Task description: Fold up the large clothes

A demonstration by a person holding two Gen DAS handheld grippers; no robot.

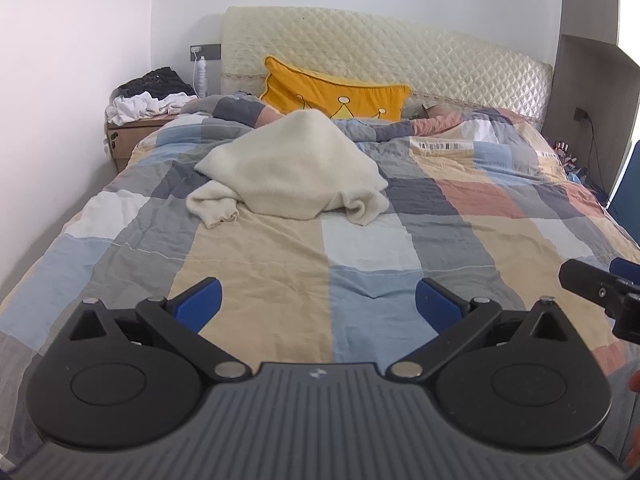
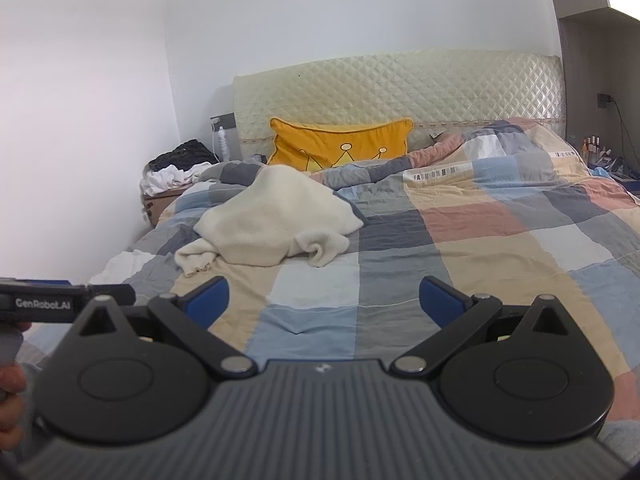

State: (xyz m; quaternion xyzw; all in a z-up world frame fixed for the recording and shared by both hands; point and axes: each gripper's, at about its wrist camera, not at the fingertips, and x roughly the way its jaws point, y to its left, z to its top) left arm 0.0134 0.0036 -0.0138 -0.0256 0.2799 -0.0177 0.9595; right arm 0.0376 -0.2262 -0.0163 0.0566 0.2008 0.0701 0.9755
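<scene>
Though jaws agape — sweater (image 1: 290,168) beyond

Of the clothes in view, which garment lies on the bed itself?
The cream sweater, crumpled in a heap on the checked quilt before the yellow pillow. The black and white clothes are piled on the bedside cabinet instead, off the bed.

Cream sweater (image 1: 288,168) on a quilt (image 1: 460,208) checked in blue, grey, beige, white and salmon; behind the sweater, a yellow pillow (image 1: 336,94) with crown outlines, against a cream diamond-quilted headboard (image 1: 400,60)
</scene>
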